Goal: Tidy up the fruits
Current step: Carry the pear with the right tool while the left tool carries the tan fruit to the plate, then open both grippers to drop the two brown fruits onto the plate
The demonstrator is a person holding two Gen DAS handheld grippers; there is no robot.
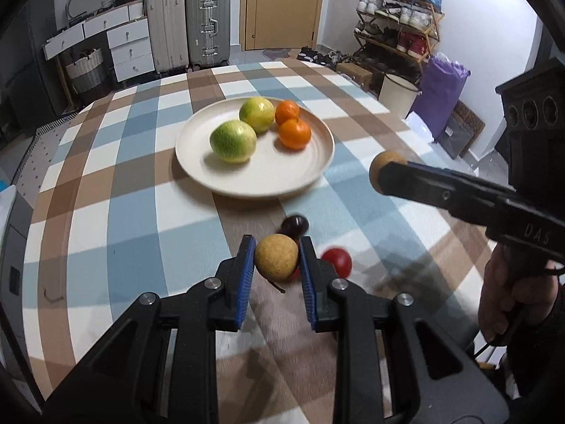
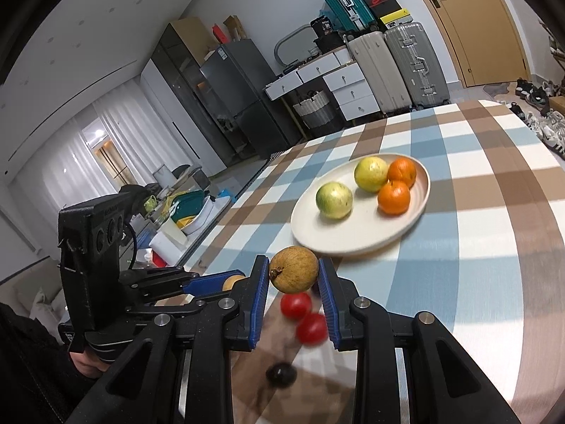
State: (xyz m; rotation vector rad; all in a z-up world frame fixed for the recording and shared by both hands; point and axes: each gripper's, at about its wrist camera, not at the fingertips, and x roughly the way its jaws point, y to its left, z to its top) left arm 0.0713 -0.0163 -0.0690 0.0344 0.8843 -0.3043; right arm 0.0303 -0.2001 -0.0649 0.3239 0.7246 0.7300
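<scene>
My left gripper [image 1: 276,247] is shut on a yellow-brown pear-like fruit [image 1: 276,258], lifted above the checked tablecloth [image 1: 123,176]. My right gripper [image 2: 293,265] is shut on a round brown fruit [image 2: 293,272]; it also shows at the right of the left wrist view, right gripper [image 1: 383,173]. A cream plate [image 1: 268,169] ahead holds two green-yellow fruits [image 1: 233,140] and two oranges [image 1: 295,133]. Below the grippers on the cloth lie a dark fruit [image 1: 295,225] and two red fruits [image 2: 296,304]. The left gripper [image 2: 229,281] appears at left in the right wrist view.
Suitcases [image 1: 203,28], white drawers [image 1: 129,46] and a shoe rack [image 1: 399,21] stand past the table's far edge. A pale bucket [image 1: 397,90] and a purple bag [image 1: 441,95] sit by the right edge. A cluttered counter [image 2: 176,219] runs along the table's left side.
</scene>
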